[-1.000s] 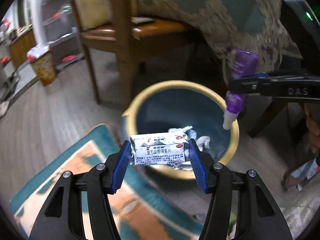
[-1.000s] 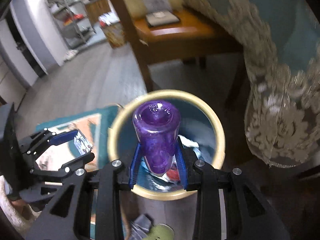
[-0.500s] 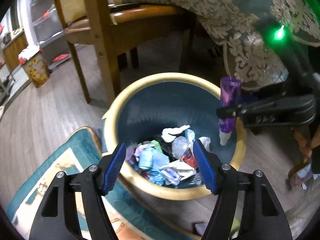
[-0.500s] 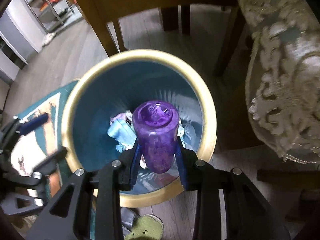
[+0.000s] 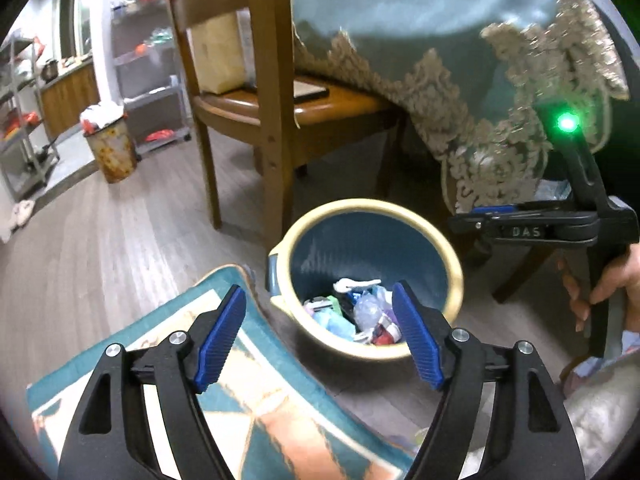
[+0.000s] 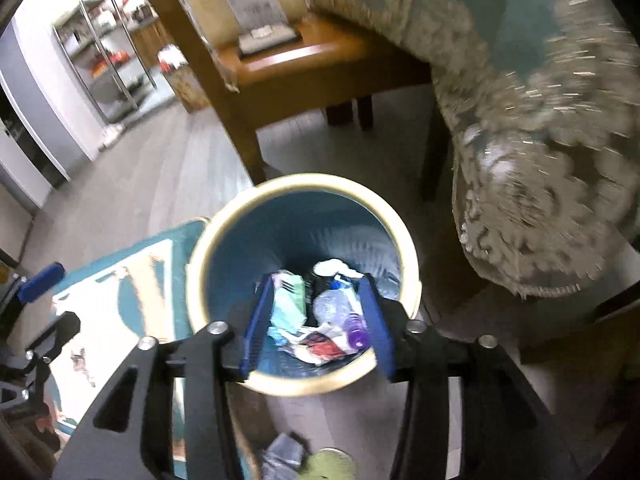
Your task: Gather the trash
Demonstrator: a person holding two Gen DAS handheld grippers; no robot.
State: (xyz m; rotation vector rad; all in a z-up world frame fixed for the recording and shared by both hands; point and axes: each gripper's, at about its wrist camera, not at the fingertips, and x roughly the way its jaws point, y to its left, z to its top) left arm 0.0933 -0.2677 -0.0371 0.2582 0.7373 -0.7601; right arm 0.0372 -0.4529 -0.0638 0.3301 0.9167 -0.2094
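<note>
We record a blue bin (image 6: pixel 208 264) with a cream rim on the floor, near a wooden chair (image 5: pixel 272 92). Inside lies mixed trash (image 6: pixel 316 320), including a purple bottle (image 6: pixel 355 330) at its right side. Our left gripper (image 5: pixel 318 334) and right gripper (image 6: pixel 316 320) both hang above the bin, jaws spread wide and empty. A teal rug (image 5: pixel 240 420) lies left of the bin.

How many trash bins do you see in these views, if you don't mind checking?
2. The yellow-rimmed blue bin stands on the floor beside the rug, below both open grippers; a rusty bin stands farther back near the shelves. Others may be hidden.
</note>
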